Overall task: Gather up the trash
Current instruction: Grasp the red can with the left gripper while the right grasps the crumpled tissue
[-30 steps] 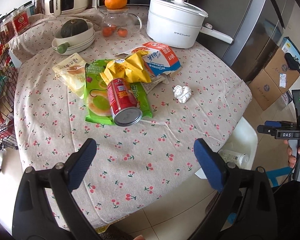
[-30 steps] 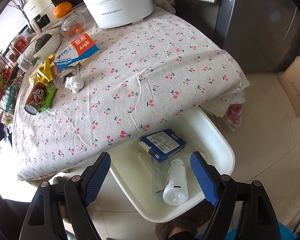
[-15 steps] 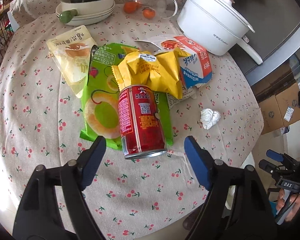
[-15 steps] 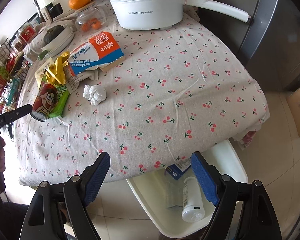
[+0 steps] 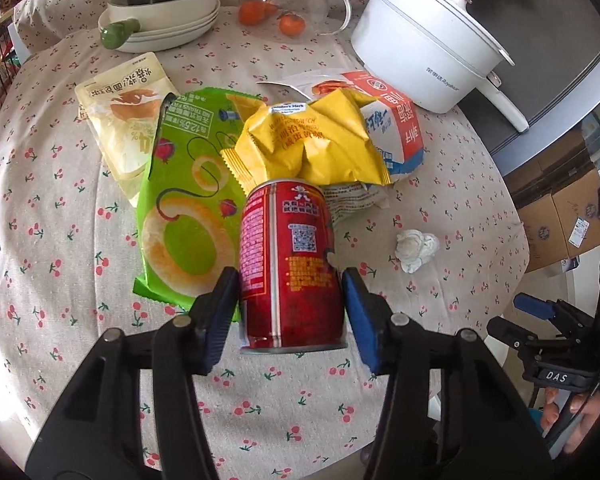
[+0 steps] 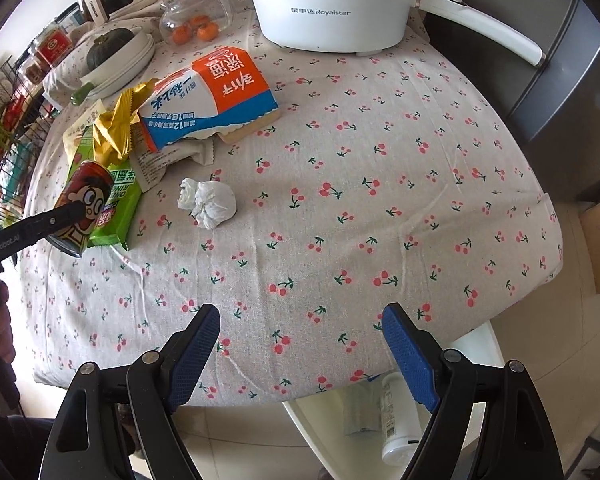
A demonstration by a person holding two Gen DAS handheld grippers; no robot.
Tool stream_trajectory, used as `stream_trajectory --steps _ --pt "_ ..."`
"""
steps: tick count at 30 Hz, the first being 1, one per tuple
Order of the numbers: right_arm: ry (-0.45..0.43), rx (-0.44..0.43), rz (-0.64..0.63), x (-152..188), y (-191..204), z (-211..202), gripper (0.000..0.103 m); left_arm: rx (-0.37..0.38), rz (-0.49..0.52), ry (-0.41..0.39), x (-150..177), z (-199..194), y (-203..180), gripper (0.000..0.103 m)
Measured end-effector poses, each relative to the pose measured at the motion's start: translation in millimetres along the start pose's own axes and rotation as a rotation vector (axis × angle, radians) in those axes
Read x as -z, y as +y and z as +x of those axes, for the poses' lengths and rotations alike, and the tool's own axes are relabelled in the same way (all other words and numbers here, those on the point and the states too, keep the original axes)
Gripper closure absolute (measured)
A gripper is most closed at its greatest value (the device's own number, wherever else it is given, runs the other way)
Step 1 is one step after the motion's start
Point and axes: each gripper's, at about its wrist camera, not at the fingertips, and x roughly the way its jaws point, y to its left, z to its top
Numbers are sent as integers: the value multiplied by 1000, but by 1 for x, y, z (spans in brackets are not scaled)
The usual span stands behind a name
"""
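Left gripper (image 5: 288, 304) has just been closing, both pads flanking the red can (image 5: 290, 264), right gripper (image 6: 300, 356) released over near table edge

Bare tablecloth (image 6: 380, 168) right of wrappers (image 6: 116, 136)

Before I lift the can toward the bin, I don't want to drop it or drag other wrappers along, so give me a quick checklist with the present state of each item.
1. Red can between the left hand-held gripper pads: ok, its jaws have just been closing around it.
2. Pads pressing firmly on both sides: cannot tell; they sit right at the can's sides.
3. Can free of other trash: not ok, it lies on the green snack bag with the yellow wrapper at its far end.
4. Right hand-held gripper free: ok, open and empty above the tablecloth.
5. White bin in place: ok, below the table edge, bottle inside.
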Motion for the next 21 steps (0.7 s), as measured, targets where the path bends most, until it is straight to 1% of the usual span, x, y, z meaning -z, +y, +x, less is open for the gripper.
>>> stream_trajectory --steps 4,11,17,21 --pt "16 4 2 -8 8 11 18 -2 49 -36 9 -21 -2 48" --pt "37 -39 -7 -25 30 37 18 22 57 -77 30 -51 13 48" --pt "23 -107 22 -43 46 60 18 19 55 -108 44 -70 26 48" --pt "-12 -103 50 -53 55 70 19 22 46 -116 48 -73 33 48"
